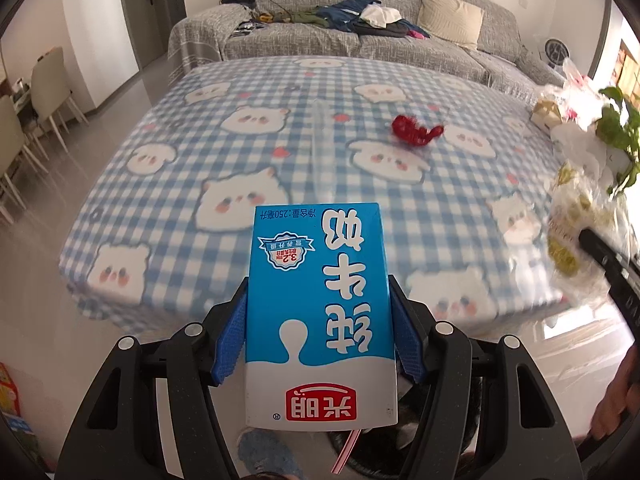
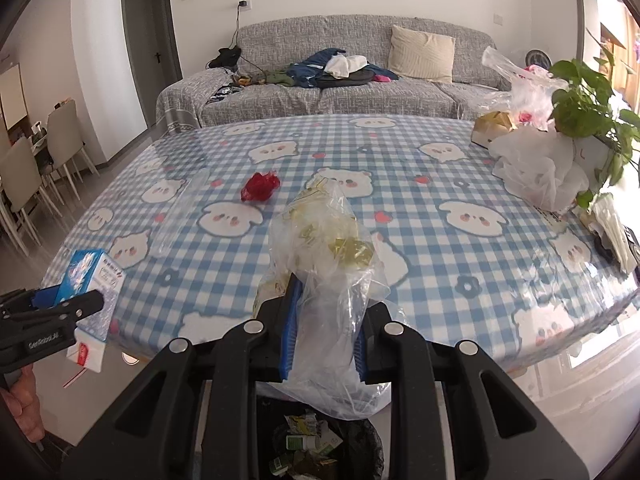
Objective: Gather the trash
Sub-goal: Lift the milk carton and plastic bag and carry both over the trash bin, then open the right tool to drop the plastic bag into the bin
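My left gripper (image 1: 320,292) is shut on a blue and white milk carton (image 1: 320,312), held off the near edge of the table; the carton also shows in the right wrist view (image 2: 90,280). My right gripper (image 2: 326,312) is shut on a crumpled clear plastic bag (image 2: 324,248) with yellow-green print, held above a black-lined trash bin (image 2: 320,444) with several scraps in it. The bag shows blurred in the left wrist view (image 1: 576,232). A red crumpled wrapper (image 1: 416,130) (image 2: 260,188) and a clear plastic strip (image 2: 180,216) lie on the table.
The table wears a blue checked cloth with bear prints (image 2: 420,208). At its right side stand white plastic bags (image 2: 536,168), a gold box (image 2: 494,124) and a green plant (image 2: 588,104). A grey sofa (image 2: 340,84) is behind; chairs (image 2: 24,184) at left.
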`<state>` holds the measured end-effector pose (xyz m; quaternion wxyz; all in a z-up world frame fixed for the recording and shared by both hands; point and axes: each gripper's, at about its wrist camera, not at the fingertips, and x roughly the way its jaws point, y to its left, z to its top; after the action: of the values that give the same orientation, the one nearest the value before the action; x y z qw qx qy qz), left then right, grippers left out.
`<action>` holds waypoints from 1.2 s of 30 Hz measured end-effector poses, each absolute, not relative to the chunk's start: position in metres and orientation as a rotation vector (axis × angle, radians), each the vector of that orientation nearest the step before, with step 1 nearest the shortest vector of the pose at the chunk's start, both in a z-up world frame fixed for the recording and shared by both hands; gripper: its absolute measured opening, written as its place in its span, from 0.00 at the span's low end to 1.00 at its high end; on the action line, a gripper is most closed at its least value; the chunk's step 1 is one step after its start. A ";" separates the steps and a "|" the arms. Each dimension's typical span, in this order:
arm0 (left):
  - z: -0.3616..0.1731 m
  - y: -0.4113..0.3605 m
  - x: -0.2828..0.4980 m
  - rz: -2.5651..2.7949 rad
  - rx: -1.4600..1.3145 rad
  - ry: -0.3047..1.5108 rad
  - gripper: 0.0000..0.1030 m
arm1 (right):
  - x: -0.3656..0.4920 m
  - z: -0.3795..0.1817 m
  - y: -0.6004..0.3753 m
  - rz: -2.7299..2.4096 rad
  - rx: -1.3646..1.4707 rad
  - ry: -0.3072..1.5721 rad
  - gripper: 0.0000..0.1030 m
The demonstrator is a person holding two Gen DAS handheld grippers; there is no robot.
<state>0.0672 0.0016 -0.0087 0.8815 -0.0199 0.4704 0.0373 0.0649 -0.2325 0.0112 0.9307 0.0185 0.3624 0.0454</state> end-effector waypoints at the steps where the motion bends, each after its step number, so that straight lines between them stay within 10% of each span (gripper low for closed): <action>1: -0.011 0.005 0.060 0.079 -0.048 0.982 0.60 | 0.063 0.009 -0.234 0.094 0.040 0.744 0.21; 36: -0.141 0.037 -0.040 0.101 -0.136 1.106 0.60 | -0.046 -0.132 -0.178 0.196 -0.011 0.964 0.23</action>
<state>-0.0405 0.0370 -0.1414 0.8475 -0.0645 0.5247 0.0478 -0.0460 -0.1783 -0.1321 0.8814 -0.0053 0.4629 0.0941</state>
